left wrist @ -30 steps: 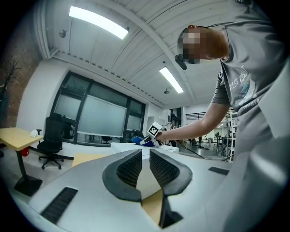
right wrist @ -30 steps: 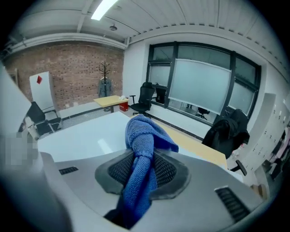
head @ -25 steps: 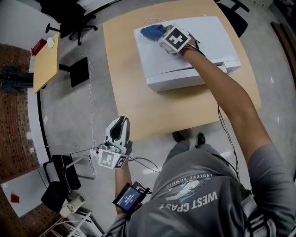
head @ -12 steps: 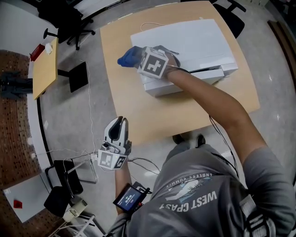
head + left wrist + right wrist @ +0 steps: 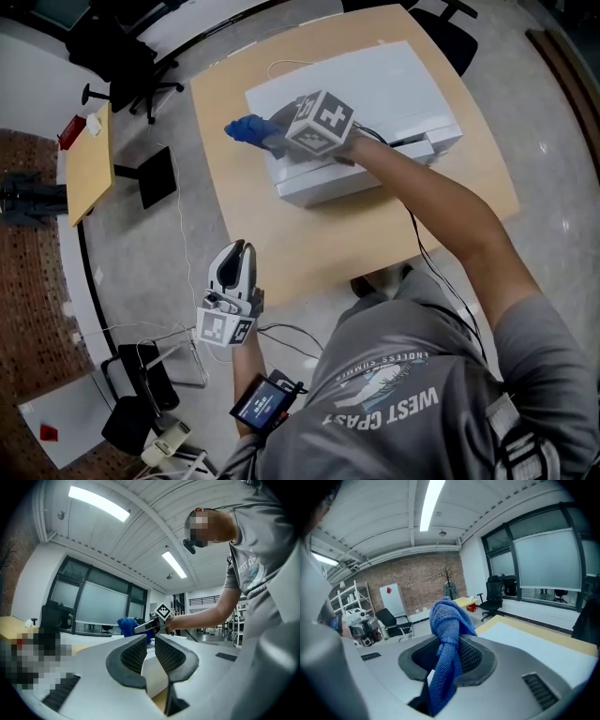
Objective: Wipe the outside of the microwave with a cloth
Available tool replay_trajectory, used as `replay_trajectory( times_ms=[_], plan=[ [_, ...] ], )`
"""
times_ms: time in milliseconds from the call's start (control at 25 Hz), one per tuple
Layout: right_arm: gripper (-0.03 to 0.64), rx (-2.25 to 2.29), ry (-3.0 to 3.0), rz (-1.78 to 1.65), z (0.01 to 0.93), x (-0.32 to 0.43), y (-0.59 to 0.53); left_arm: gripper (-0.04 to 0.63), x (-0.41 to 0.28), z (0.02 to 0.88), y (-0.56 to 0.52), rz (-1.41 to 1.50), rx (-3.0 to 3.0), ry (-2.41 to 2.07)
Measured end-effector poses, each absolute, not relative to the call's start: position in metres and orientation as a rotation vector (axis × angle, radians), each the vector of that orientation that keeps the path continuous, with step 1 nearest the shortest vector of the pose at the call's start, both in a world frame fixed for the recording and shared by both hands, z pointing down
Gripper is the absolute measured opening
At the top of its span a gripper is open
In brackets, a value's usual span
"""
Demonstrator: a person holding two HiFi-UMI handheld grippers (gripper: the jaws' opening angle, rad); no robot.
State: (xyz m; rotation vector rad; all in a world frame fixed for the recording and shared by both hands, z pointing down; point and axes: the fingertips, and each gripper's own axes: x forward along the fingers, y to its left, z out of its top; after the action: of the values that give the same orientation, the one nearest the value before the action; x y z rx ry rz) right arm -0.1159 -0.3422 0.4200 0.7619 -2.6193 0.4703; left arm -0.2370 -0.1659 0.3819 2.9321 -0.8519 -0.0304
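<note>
A white microwave (image 5: 384, 94) stands on a square wooden table (image 5: 281, 234). My right gripper (image 5: 267, 137) is at the microwave's left end, pointing left and slightly down, shut on a blue cloth (image 5: 246, 128) that sticks out past the upper left corner. In the right gripper view the cloth (image 5: 447, 625) is bunched between the jaws of the right gripper (image 5: 445, 660) and hangs over them, with the microwave's white top (image 5: 529, 646) to the right. My left gripper (image 5: 238, 253) hovers off the table's near left edge, jaws shut and empty; in its own view, beyond the left gripper (image 5: 149, 644), I see the cloth (image 5: 126, 624).
A small wooden side table (image 5: 89, 164) and black office chairs (image 5: 122, 56) stand to the left on the grey floor. A white cable (image 5: 183, 234) trails across the floor. Another chair (image 5: 450, 28) sits behind the table. The person's body fills the lower right.
My right gripper has carried the cloth from the far left of the microwave's top leftward and toward me, over the left edge. The left gripper has stayed in about the same place, still shut.
</note>
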Motion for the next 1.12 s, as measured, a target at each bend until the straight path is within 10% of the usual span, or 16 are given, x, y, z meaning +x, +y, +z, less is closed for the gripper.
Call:
replay_trajectory(
  times_ms=[680,1120],
  plan=[
    [0.103,1.571,-2.733,0.461,0.321,0.274,-0.327,0.069,-0.132,0.344,-0.159,0.050,2.950,-0.910],
    [0.103,1.598,-2.683,0.756,0.431,0.339,-0.335,0.069,-0.074,0.350,-0.167,0.087,2.859,-0.958]
  ],
)
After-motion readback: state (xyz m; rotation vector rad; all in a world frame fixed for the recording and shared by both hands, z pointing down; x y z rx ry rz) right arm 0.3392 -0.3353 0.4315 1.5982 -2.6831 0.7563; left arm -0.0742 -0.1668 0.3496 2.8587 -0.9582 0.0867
